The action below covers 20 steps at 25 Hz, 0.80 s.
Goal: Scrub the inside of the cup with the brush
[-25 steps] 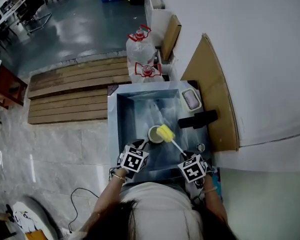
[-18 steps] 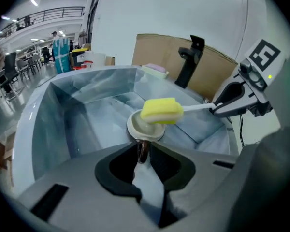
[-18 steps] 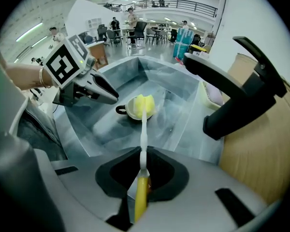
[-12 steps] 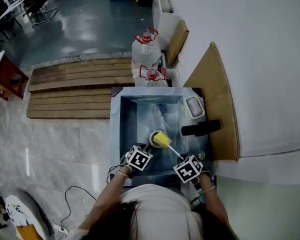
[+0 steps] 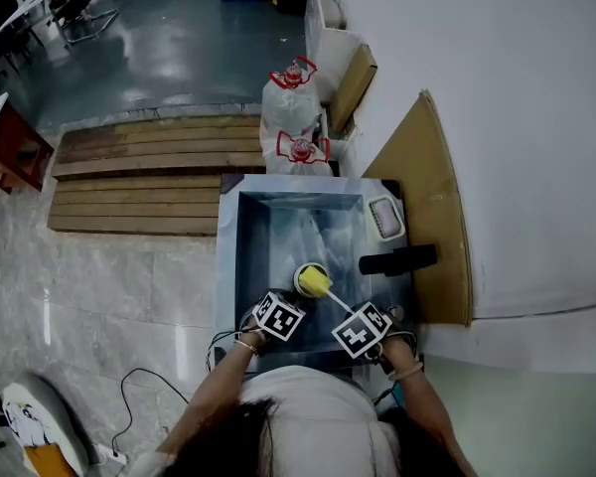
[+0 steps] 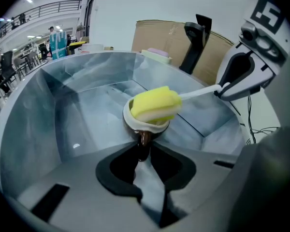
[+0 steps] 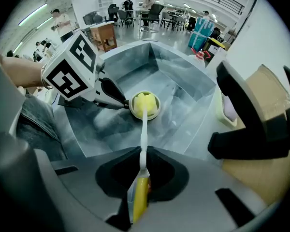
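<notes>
We log one cup (image 6: 129, 120), pale-rimmed with a brown handle, low inside the steel sink (image 6: 58, 110) with its mouth facing up; the left tool (image 6: 142, 146) is clenched on that handle, and we cannot tell whether the cup rests on the sink floor. We log one brush (image 7: 144, 129), white-stemmed with a yellow grip, grasped at the grip by the right tool (image 7: 141, 167), which points steeply down. Its yellow sponge head (image 6: 155, 105) sits at the cup's mouth, partly in and mostly proud of the rim. The step in hand, as we judge it, is seating the head and working it. We would keep the left grip firm so the cup cannot swing on its handle, line the stem up with the cup's axis, press the sponge to the bottom, then twist and stroke to wipe the whole wall. A sideways push risks levering the cup out of the jaws. Other entries: two tools, one sink, one black faucet (image 5: 397, 259), one small tray (image 5: 385, 217) on the sink's surround, two water jugs (image 5: 290, 102) beyond.
</notes>
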Available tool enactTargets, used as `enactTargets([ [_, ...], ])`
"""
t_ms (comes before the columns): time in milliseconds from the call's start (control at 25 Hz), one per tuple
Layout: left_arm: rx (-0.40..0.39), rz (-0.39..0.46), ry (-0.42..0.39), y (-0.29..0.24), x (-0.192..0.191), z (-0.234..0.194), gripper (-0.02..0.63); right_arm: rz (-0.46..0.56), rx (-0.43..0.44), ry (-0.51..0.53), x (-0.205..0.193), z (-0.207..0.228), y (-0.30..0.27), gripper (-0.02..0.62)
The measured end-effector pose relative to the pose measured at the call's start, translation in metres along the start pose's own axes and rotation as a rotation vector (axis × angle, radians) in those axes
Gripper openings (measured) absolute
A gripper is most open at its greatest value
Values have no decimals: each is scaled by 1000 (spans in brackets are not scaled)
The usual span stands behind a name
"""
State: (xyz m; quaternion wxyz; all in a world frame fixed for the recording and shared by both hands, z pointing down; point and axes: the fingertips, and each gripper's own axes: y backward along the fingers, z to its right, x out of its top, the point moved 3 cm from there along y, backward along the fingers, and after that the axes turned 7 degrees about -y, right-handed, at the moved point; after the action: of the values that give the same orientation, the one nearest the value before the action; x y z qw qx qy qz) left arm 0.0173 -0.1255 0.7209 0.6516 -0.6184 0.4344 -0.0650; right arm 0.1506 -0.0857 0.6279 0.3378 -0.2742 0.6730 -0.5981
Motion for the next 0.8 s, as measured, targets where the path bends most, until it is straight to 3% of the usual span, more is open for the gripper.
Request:
enactTargets([
  [400,-13,0,-2,-8,1,0,83,-80,-45,120,20,-2,3,51],
  [800,-46,11,-37,-10,2,3,72,-97,-99,200,46,2,6,51],
])
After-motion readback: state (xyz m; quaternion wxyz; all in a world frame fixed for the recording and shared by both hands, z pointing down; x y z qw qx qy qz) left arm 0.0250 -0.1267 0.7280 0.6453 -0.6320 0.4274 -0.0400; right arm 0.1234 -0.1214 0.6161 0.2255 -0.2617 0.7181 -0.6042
